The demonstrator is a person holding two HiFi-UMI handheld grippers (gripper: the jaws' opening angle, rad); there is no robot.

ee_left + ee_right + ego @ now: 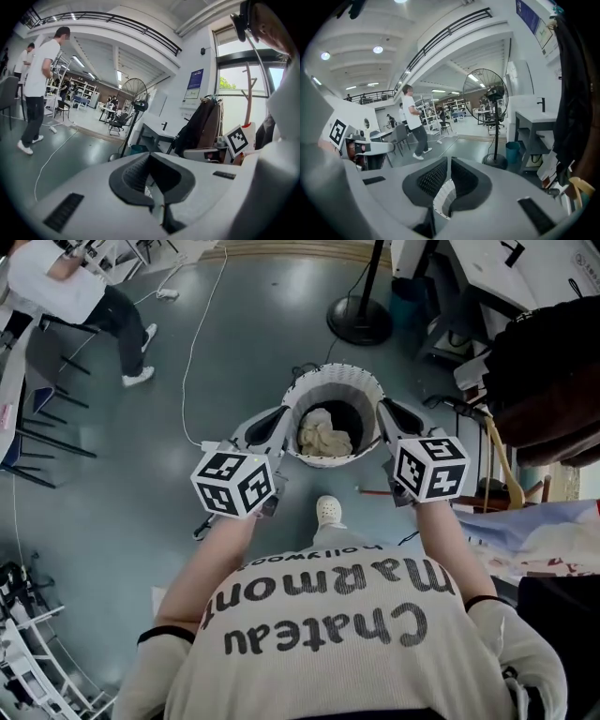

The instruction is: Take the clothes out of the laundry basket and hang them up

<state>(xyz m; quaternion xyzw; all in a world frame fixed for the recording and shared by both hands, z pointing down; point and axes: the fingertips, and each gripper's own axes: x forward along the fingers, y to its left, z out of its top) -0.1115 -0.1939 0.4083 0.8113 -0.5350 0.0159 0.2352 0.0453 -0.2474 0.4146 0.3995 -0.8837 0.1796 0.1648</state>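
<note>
While the person stands over it, the left tongs (277, 425) and right tongs (386, 415) flank the laundry basket (334, 370), which sits on the floor just ahead of one shoe (328, 512). The right tongs are clamped on the basket's perforated white rim. The left tongs are closed tight at the opposite rim. A pale sliver shows between them, but I cannot tell whether they pinch it. Inside the basket lie the clothes (324, 435), beige and bunched. By my judgement nothing is hung yet, so every garment is left to lift out. Beyond stands a fan base (359, 321).
</note>
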